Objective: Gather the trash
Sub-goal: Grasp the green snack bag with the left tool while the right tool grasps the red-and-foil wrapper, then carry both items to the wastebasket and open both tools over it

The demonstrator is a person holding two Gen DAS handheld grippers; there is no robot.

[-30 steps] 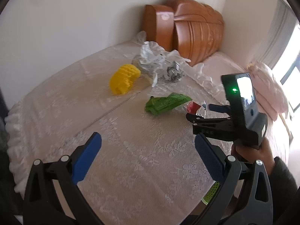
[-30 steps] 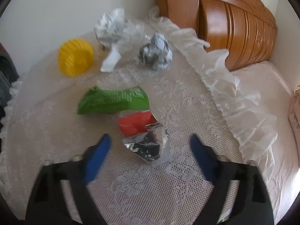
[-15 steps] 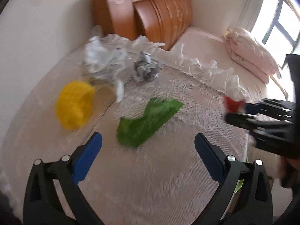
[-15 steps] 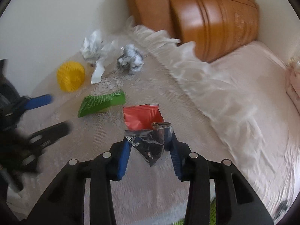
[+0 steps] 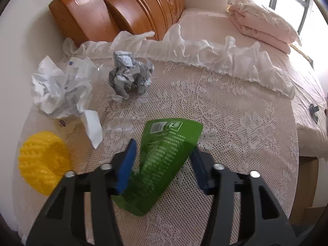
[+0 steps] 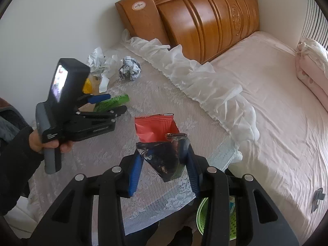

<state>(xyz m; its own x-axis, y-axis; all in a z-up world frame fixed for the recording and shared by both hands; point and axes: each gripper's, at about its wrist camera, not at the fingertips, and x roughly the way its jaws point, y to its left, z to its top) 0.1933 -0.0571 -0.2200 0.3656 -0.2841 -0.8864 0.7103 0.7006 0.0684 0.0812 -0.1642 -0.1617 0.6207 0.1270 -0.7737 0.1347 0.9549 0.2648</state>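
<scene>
On the lace table cover [image 5: 235,110] we see, from the left, a yellow foam net [image 5: 44,162], crumpled white paper [image 5: 59,88] and a grey paper ball [image 5: 130,78]. Our left gripper [image 5: 164,162] has just been closing around the green wrapper [image 5: 164,162]; its pads seem to touch it. Our right gripper [image 6: 162,164] pinches the red-and-foil wrapper [image 6: 157,129], lifted above the cover.

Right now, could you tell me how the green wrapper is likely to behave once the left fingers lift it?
The green wrapper looks thin and creased, so it will probably flop and weigh little. Its glossy film may slip between the left fingers, whose jaws have just been closing around it.
</scene>
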